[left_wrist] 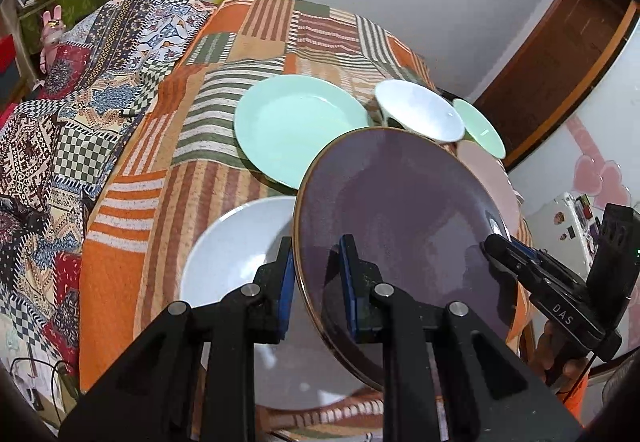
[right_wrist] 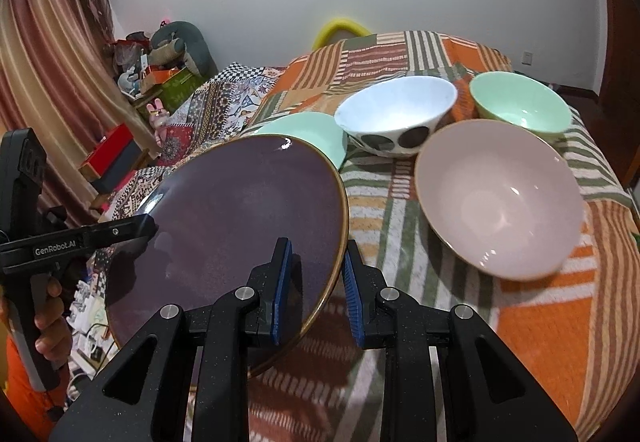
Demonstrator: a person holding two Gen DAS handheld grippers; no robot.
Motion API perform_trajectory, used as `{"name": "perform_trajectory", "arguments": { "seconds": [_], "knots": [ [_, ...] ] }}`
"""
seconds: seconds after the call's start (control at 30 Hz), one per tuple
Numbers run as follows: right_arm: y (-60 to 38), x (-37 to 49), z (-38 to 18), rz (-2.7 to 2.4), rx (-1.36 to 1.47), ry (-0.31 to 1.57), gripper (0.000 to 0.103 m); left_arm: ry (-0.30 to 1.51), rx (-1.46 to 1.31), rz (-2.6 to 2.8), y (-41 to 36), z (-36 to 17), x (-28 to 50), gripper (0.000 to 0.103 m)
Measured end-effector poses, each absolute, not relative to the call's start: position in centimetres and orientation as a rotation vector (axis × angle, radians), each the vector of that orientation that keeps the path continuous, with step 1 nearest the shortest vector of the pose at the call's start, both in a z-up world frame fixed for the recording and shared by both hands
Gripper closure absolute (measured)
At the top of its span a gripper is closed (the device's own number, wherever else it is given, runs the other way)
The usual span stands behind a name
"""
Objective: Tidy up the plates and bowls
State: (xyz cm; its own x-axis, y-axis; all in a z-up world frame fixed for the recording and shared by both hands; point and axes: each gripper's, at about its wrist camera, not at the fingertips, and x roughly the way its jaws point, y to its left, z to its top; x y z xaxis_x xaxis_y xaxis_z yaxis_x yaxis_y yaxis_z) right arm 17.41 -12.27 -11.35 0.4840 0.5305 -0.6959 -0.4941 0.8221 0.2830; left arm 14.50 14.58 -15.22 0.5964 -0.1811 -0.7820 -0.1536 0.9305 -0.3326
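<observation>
Both tongs are clamped on the purple plate: the left tongs (left_wrist: pixel 316 282) pinch its left rim, the right tongs (right_wrist: pixel 316 290) its right rim. The purple plate (left_wrist: pixel 400 217) hangs tilted above the patchwork bed (left_wrist: pixel 160 201), over the white plate (left_wrist: pixel 236 242). With only thin rim grips, uneven pulling could let it slip and crack the crockery below. One handle reads "GenRobot.AI", the other "DAS".
</observation>
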Motion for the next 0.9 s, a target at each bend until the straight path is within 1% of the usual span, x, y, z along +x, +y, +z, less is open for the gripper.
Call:
{"name": "perform_trajectory", "arguments": {
  "seconds": [0.27, 0.9],
  "knots": [
    [-14.7, 15.6, -11.7, 0.602, 0.045, 0.871, 0.08, 0.969, -0.378, -0.037, 11.7, -15.5, 13.3, 0.083],
    [-20.8, 13.9, -15.0, 0.513, 0.094, 0.948, 0.079, 1.117, -0.378, -0.11, 5.4, -20.0, 14.4, 0.083]
  ]
}}
